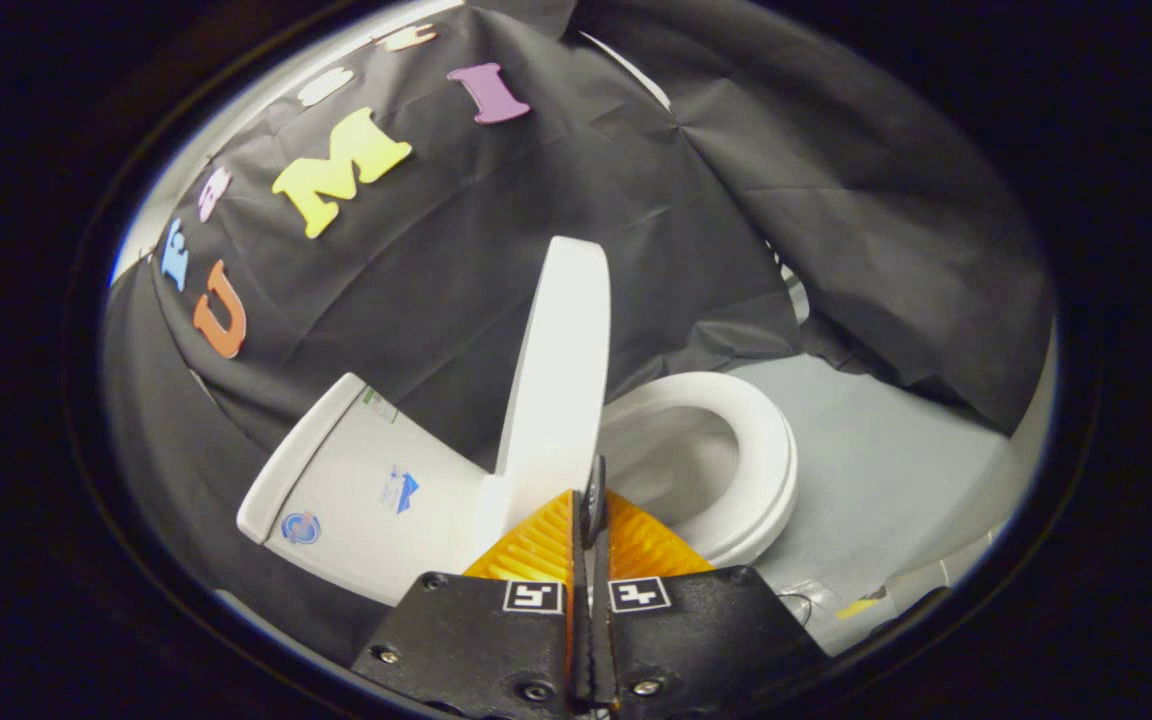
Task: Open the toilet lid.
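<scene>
While the toilet lid [556, 380] stands raised, edge-on to me and close to upright above the seat [751, 450], I judge the job nearly done but not safe. My tongs [591, 505] are pressed together with nothing between them, their tips just at the lid's lower edge; I cannot tell whether they touch it. The lid leans toward the tank [356, 490] behind it, yet I can't see that it rests there. If it stands short of the tank and I pull away, it could tip back and slam onto the seat. A nudge from my tips could also do it.
</scene>
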The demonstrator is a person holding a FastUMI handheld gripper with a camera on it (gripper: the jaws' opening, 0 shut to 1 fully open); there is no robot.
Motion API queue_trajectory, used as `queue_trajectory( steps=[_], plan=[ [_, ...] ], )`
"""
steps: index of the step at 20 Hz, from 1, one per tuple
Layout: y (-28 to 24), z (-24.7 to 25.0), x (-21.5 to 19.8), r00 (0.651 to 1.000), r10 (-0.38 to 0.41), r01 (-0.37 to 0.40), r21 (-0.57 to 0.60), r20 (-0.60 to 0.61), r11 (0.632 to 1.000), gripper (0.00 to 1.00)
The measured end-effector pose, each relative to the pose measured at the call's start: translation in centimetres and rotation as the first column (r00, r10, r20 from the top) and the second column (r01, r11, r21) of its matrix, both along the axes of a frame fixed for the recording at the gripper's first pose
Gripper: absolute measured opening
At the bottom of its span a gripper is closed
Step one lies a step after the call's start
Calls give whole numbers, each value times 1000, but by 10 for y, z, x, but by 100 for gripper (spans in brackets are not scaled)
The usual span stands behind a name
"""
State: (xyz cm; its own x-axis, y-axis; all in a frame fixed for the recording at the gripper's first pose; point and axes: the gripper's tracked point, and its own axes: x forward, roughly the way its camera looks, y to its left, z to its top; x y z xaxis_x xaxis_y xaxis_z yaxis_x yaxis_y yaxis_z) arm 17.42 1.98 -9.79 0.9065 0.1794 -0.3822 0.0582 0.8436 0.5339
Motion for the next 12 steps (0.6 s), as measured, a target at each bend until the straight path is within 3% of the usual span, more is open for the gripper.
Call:
queue_trajectory(
  steps=[12],
  plan=[
    [38,32,-2,998,13,-3,-166,60,986,4]
  ],
)
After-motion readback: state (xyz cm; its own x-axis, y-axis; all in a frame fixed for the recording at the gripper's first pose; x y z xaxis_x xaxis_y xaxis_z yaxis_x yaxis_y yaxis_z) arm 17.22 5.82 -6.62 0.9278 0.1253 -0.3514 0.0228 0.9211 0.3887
